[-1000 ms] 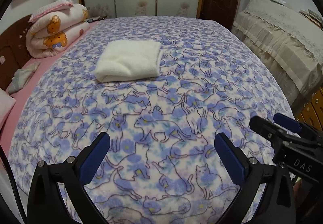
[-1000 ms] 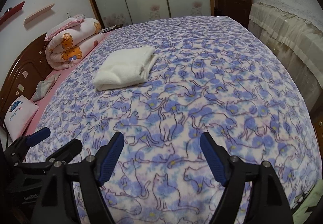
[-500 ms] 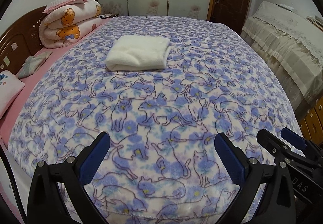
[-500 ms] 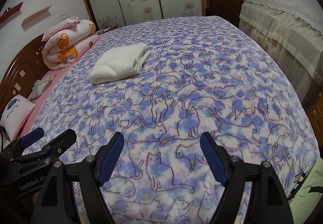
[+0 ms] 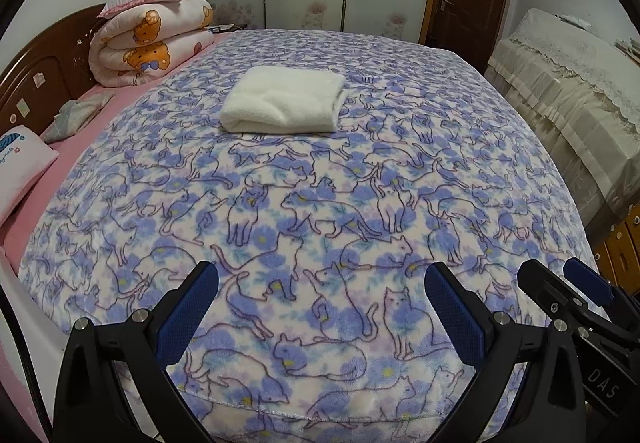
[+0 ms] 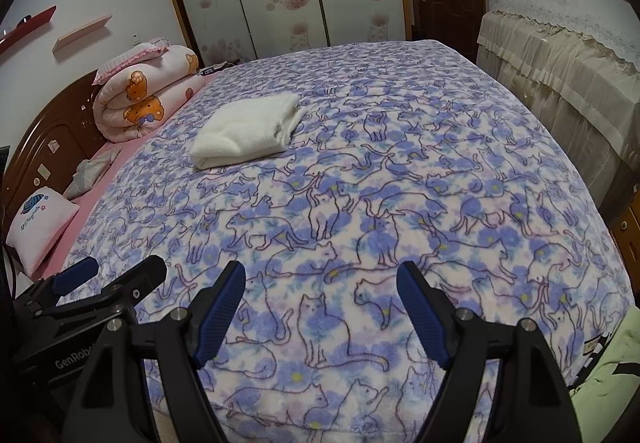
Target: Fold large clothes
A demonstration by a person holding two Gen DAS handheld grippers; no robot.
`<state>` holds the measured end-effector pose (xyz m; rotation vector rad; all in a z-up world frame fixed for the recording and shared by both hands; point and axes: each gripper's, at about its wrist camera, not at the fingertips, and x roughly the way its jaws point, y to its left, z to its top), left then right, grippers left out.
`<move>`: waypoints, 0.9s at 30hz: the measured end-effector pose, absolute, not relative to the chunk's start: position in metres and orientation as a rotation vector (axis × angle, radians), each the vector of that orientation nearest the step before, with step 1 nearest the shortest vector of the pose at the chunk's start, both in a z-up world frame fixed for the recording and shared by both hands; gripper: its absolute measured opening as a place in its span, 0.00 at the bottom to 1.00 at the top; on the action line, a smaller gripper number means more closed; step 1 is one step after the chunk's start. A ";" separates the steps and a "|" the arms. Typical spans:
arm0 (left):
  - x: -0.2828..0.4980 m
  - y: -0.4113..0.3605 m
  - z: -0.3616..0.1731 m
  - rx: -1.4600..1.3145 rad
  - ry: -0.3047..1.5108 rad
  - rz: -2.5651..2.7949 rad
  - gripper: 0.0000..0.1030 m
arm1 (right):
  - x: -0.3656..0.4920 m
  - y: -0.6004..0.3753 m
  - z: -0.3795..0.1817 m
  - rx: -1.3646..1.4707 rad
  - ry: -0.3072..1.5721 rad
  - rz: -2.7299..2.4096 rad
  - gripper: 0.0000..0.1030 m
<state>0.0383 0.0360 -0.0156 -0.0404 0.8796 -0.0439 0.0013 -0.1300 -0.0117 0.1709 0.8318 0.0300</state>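
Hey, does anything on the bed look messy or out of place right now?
Nothing stands out. The folded white garment lies neat and flat on the cat-print blanket, which is spread smooth. Both the left gripper and right gripper are open and empty.

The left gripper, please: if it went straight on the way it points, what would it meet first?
Probably the purple cat-print fleece blanket: the open left gripper hangs over its near edge. The folded white fluffy garment lies farther along; depth is unclear.
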 end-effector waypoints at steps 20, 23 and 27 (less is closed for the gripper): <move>0.034 0.031 -0.013 -0.010 0.873 -0.023 0.99 | -0.002 -0.131 -0.013 0.202 0.843 0.037 0.76; 0.034 0.031 -0.013 -0.007 0.870 -0.022 0.99 | -0.002 -0.132 -0.013 0.197 0.843 0.035 0.76; 0.033 0.030 -0.014 -0.007 0.871 -0.024 0.99 | -0.003 -0.132 -0.013 0.201 0.842 0.039 0.76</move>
